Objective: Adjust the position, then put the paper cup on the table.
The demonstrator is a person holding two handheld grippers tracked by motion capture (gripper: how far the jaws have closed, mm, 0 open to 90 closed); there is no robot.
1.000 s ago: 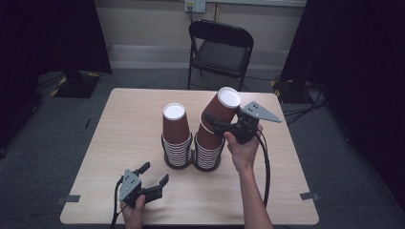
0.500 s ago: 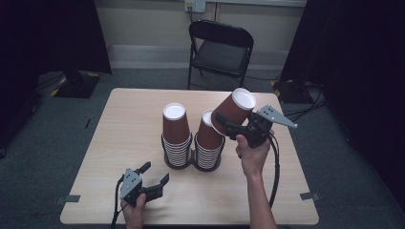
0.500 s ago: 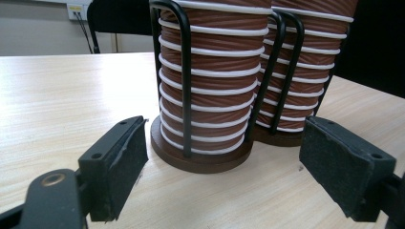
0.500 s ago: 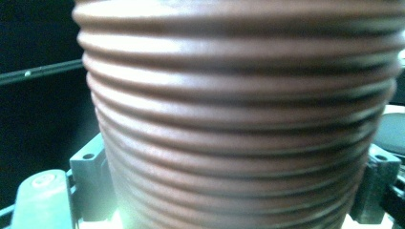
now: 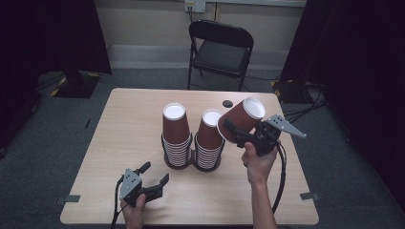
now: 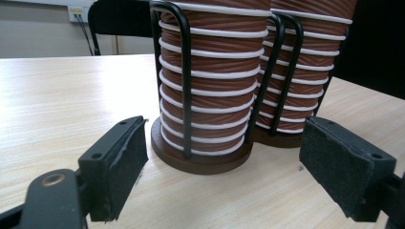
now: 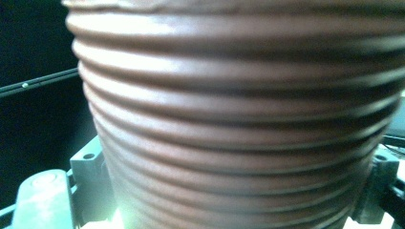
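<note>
Down at the near left of the wooden table [image 5: 119, 124], the left gripper [image 5: 153, 179] rests low in the person's left hand [image 5: 134, 210], its jaws spread wide with nothing between them; in the left gripper view those black pads [image 6: 122, 162] frame the foot of the cup holder [image 6: 200, 160] without touching it. That holder, a dark round-based wire rack, stands near the middle of the table and carries two stacks of ribbed brown paper cups with white rims: the left stack [image 5: 175, 136] and, just beside it, the right stack [image 5: 209, 140], both upright. Further right, the right gripper [image 5: 234, 130] is raised above the table in the right hand [image 5: 258, 164], its jaws closed on the sides of a single brown cup [image 5: 241, 119], which is tilted with its white mouth turned up and to the right, clear of the right stack. In the right gripper view the cup's ribbed wall [image 7: 239, 119] sits between the two jaws. Beyond the table stands a black folding chair [image 5: 219, 47].
</note>
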